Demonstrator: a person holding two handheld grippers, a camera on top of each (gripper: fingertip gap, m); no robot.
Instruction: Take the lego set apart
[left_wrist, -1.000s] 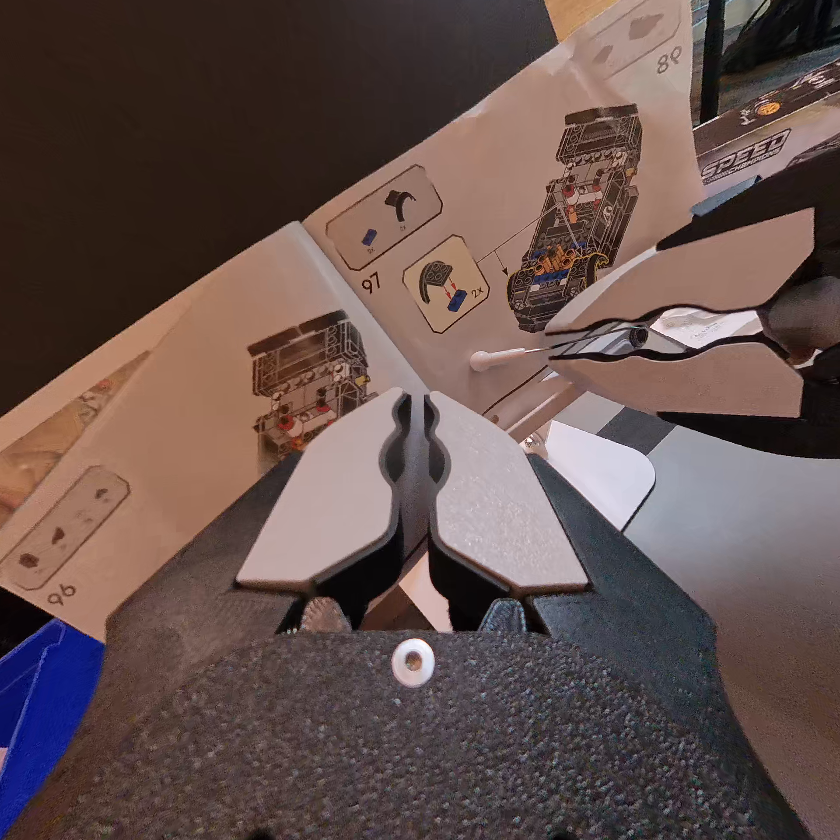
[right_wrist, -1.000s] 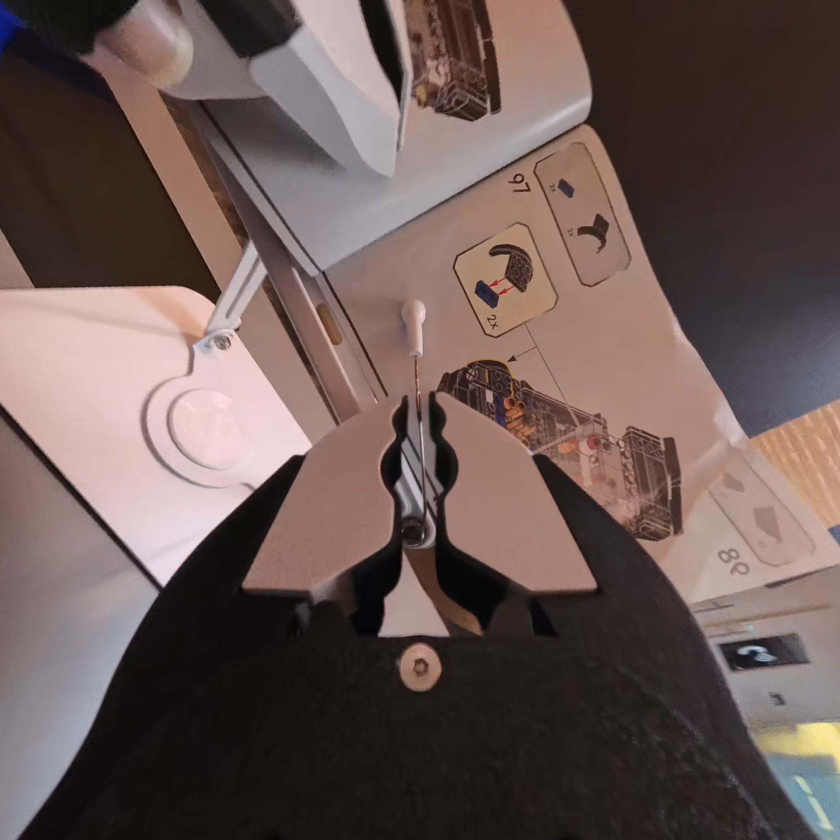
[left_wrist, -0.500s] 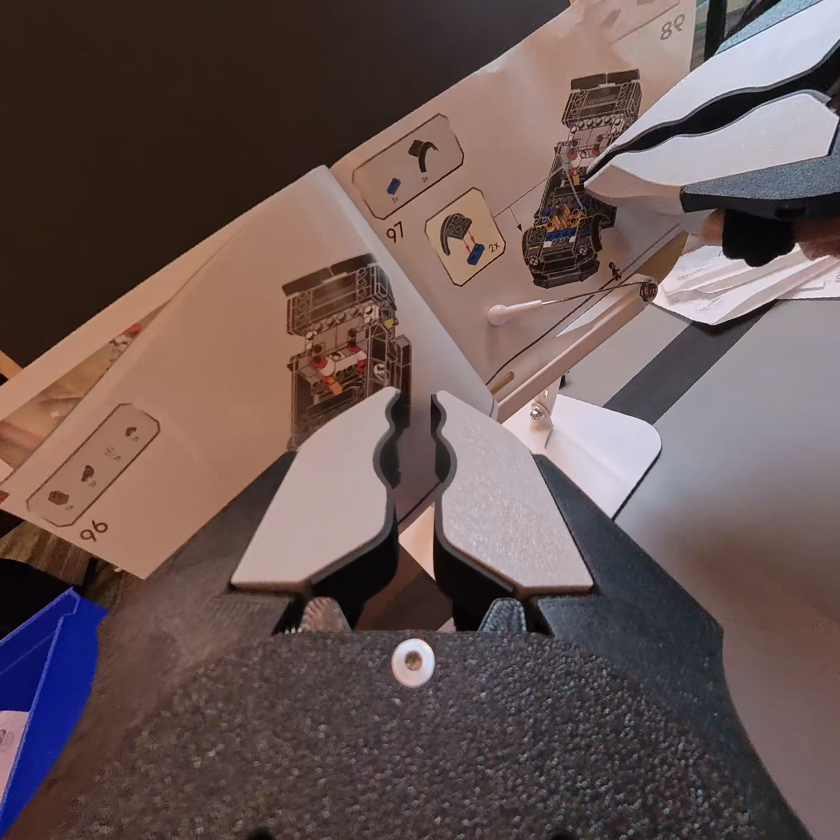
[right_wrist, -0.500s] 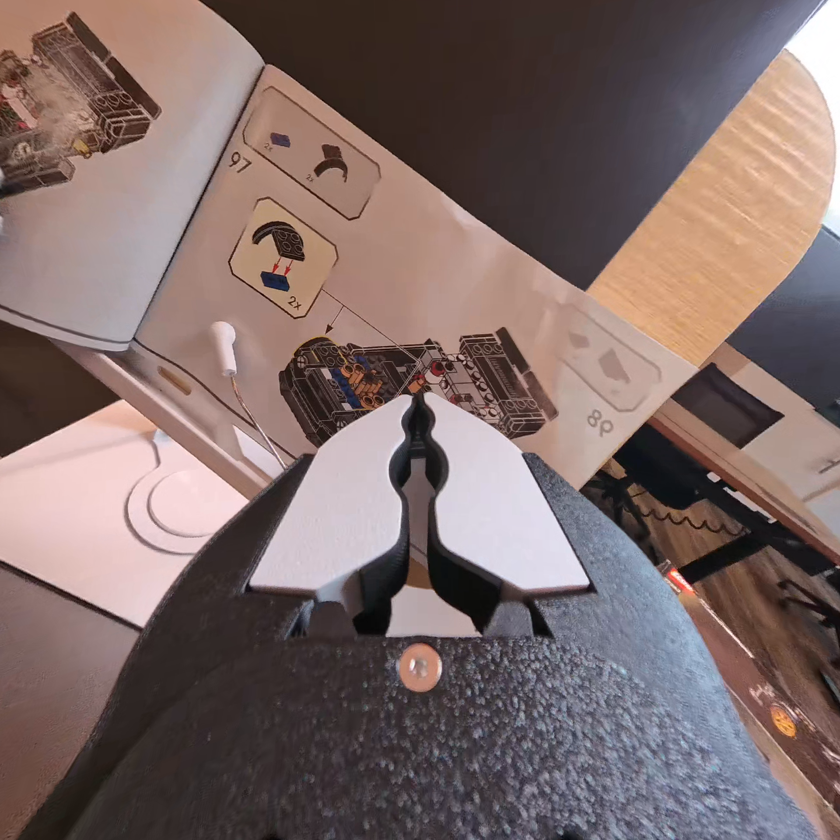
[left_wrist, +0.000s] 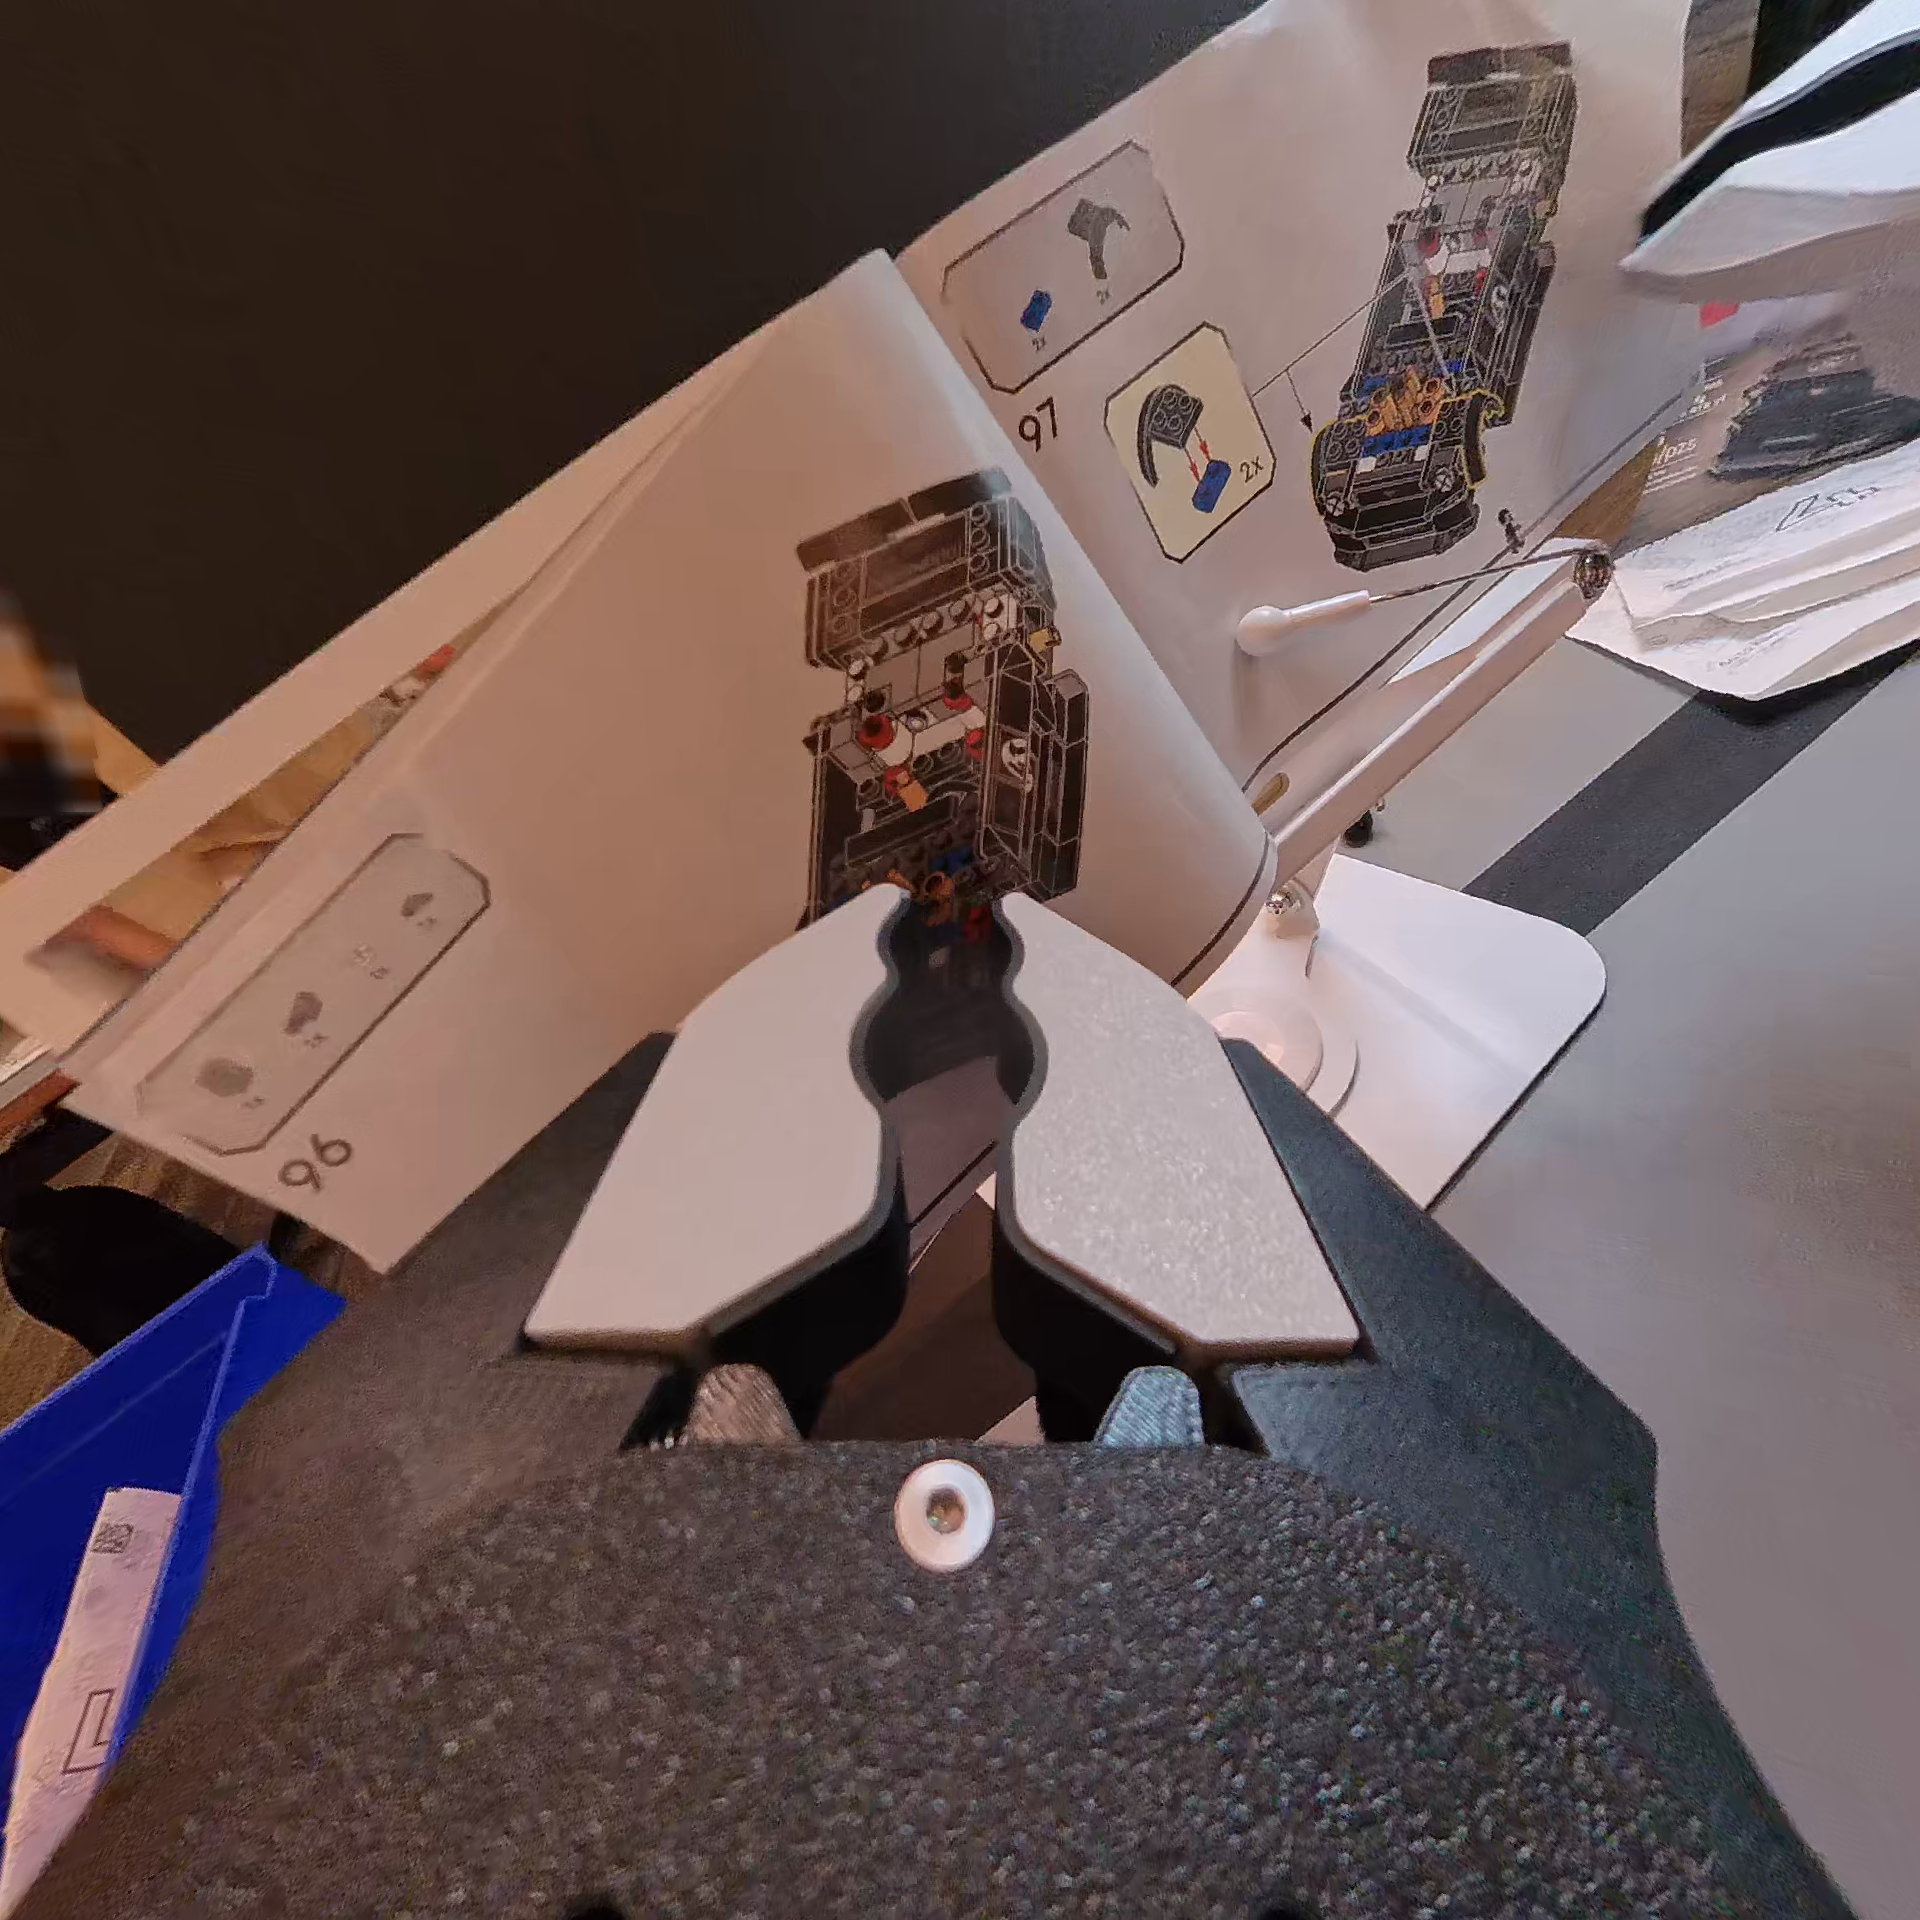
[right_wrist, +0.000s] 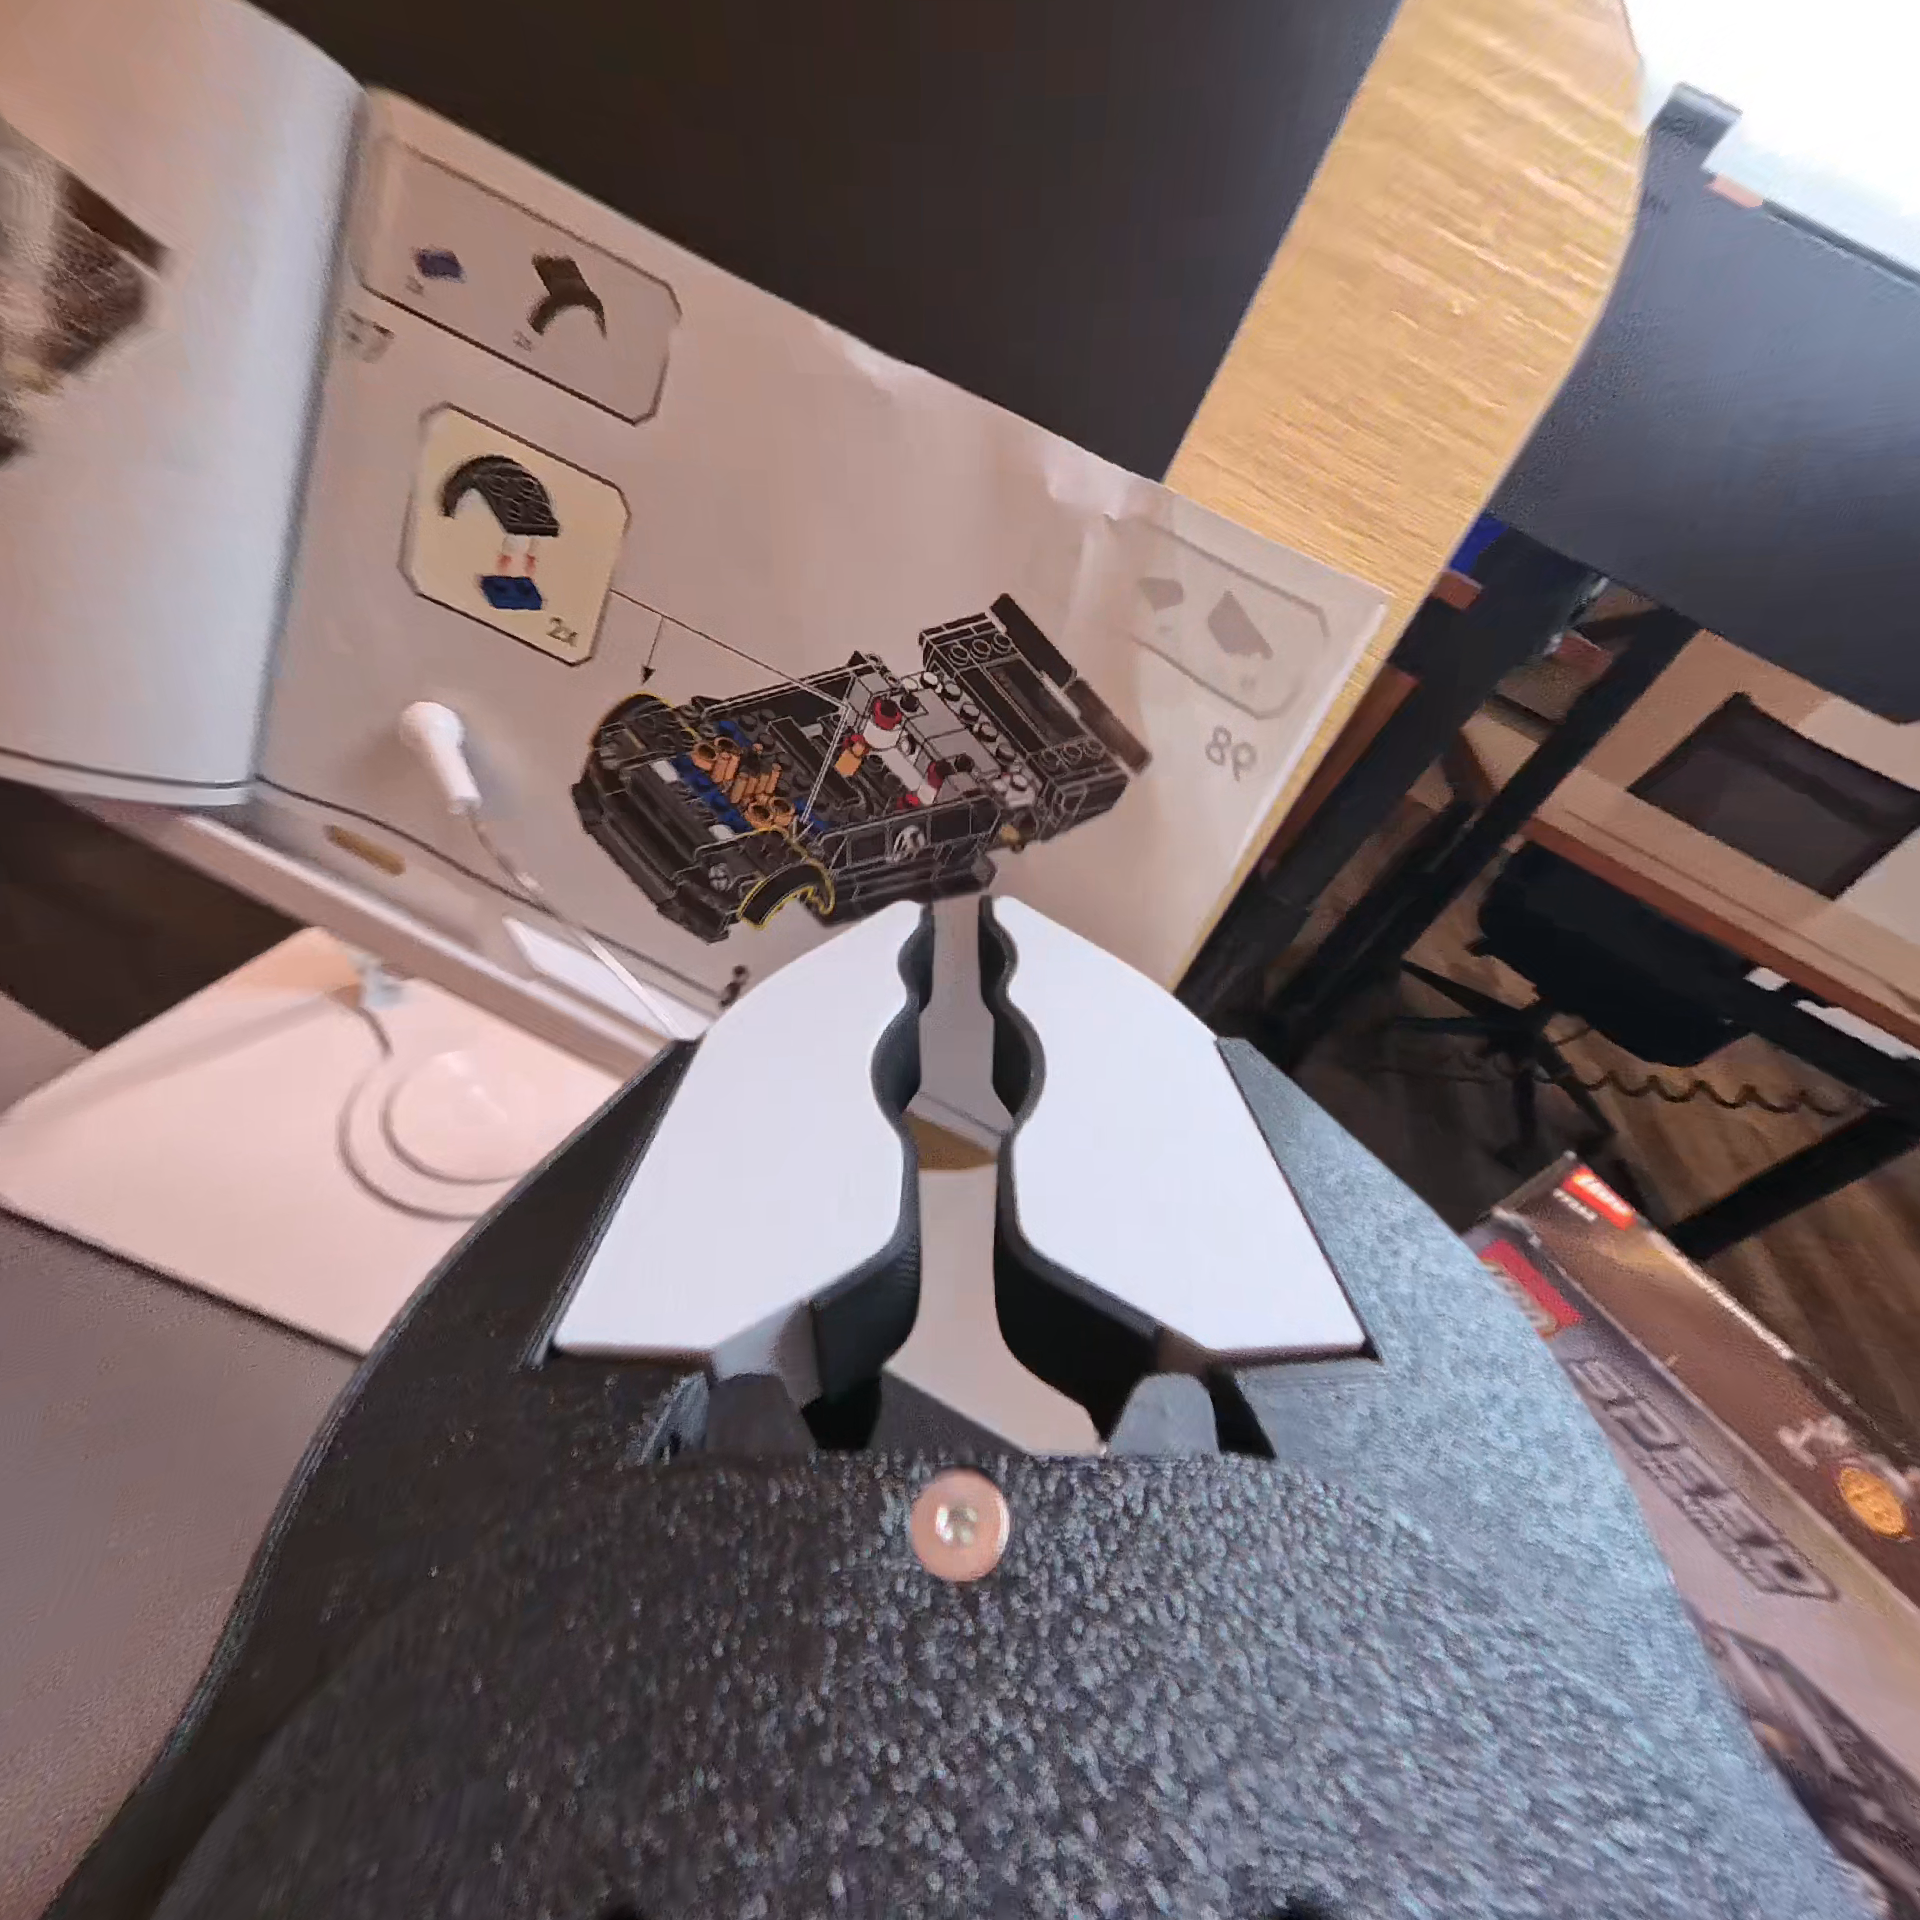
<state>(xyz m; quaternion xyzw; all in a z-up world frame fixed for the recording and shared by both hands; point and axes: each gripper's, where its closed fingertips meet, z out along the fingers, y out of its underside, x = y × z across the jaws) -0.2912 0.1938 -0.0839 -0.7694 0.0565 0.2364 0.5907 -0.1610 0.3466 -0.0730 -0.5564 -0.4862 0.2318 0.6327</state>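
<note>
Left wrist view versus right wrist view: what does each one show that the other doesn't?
Only the left wrist view shows the blue bin, the loose papers on the table, and the booklet's left-hand page. Only the right wrist view shows the set's box and the black desk frame. Both show the open instruction booklet on its white stand, held by the page clip.

A coarse-grained black plastic body is seen on the left gripper (left_wrist: 948, 920), with two pale grey flat fingers (left_wrist: 727, 1132) edged in wavy black pads; a round white-collared screw (left_wrist: 943, 1511) is set behind them. The right gripper (right_wrist: 952, 914) is built alike, a metal screw (right_wrist: 958, 1525) being seated behind its fingers
</note>
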